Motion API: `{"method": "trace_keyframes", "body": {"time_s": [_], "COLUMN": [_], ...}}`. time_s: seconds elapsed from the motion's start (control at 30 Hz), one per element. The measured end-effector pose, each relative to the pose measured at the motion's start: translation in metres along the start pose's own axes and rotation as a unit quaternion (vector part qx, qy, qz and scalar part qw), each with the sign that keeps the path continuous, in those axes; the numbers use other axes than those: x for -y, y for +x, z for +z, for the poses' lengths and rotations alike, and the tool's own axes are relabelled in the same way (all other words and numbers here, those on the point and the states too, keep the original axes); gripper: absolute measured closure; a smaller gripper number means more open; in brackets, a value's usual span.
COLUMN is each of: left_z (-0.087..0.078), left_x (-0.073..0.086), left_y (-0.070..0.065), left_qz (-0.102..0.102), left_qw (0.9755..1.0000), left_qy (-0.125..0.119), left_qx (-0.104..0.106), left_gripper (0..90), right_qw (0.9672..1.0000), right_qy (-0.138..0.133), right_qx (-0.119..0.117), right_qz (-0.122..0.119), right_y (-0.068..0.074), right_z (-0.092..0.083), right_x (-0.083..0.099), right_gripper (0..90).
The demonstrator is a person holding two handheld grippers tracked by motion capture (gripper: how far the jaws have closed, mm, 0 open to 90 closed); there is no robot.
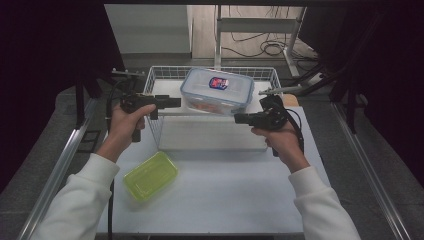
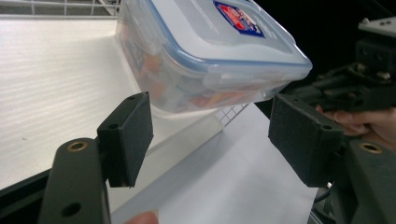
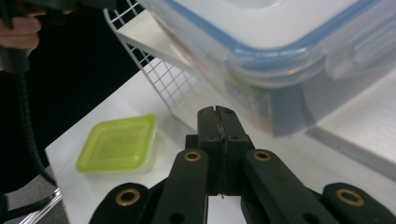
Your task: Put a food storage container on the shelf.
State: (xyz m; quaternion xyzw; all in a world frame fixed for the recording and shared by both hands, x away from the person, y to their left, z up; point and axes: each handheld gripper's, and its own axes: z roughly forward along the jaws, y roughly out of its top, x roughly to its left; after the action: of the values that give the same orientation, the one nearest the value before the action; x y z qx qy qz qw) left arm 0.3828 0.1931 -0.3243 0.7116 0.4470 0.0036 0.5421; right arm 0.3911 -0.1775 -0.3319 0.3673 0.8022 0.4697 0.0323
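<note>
Inspection of the table (image 1: pixel 220 200), high view. A clear plastic food container (image 1: pixel 217 90) with a blue-rimmed snap lid and a red-and-blue label (image 1: pixel 218 83) sits tilted across the near rim of a white wire basket (image 1: pixel 155 75), at about twelve o'clock from the table's centre. In the left gripper view the container (image 2: pixel 205 51) shows coloured contents through its wall, which cannot be identified; its low corner hangs over the basket's edge.

Left gripper (image 1: pixel 172 102): held level at about ten o'clock, pointing toward the container's left side. In its own view the jaws stand spread, one pad (image 2: pixel 133 135) to each side, with nothing between them; the container lies just ahead and above, apart from the pads.

Right gripper (image 1: pixel 240 118): held level at about two o'clock, pointing toward the container's right lower corner. In the right gripper view (image 3: pixel 218 116) the jaws are pressed flat together with nothing pinched. Their tips lie just beside the container's underside (image 3: pixel 280 60); whether they touch it cannot be told.

A lime-green lidded tray (image 1: pixel 150 175) lies flat on the table at about eight o'clock, well apart from both grippers; it also appears in the right gripper view (image 3: pixel 119 143). The person wears white sleeves (image 1: pixel 80 205). Cables (image 1: pixel 260 47) lie on the floor beyond the table at twelve o'clock.
</note>
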Motion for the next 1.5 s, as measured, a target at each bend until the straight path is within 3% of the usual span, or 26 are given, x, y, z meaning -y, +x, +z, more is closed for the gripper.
{"method": "trace_keyframes", "body": {"time_s": [0.2,0.53,0.87,1.17,1.47,1.5], "left_z": [0.0,0.005,0.003,0.003,-0.008,-0.01], "left_x": [0.003,0.006,0.007,0.017,0.042,0.05], "left_y": [0.001,-0.001,-0.001,0.003,0.003,0.003], "left_qz": [0.003,0.006,0.008,-0.005,0.012,0.013], "left_qw": [1.0,1.0,0.9999,0.9999,0.9999,0.9998], "left_qy": [0.001,0.007,0.008,0.008,0.011,0.013], "left_qx": [-0.003,0.002,0.001,0.003,-0.005,-0.002], "left_gripper": [29.3,27.7,26.8,26.6,27.2,27.3], "right_qw": [0.9997,0.9976,0.9961,0.9971,0.9984,0.9988], "right_qy": [-0.004,-0.031,-0.042,-0.044,-0.041,-0.036], "right_qx": [0.022,0.05,0.059,0.048,0.027,0.019], "right_qz": [0.004,0.037,0.051,0.041,0.029,0.026], "right_y": [-0.005,-0.024,-0.033,-0.026,-0.015,-0.014], "right_z": [0.006,0.005,0.007,0.001,-0.013,-0.014], "right_x": [-0.006,-0.015,-0.016,-0.011,0.012,0.019], "right_gripper": [89.1,89.1,89.1,89.1,89.0,88.6]}}
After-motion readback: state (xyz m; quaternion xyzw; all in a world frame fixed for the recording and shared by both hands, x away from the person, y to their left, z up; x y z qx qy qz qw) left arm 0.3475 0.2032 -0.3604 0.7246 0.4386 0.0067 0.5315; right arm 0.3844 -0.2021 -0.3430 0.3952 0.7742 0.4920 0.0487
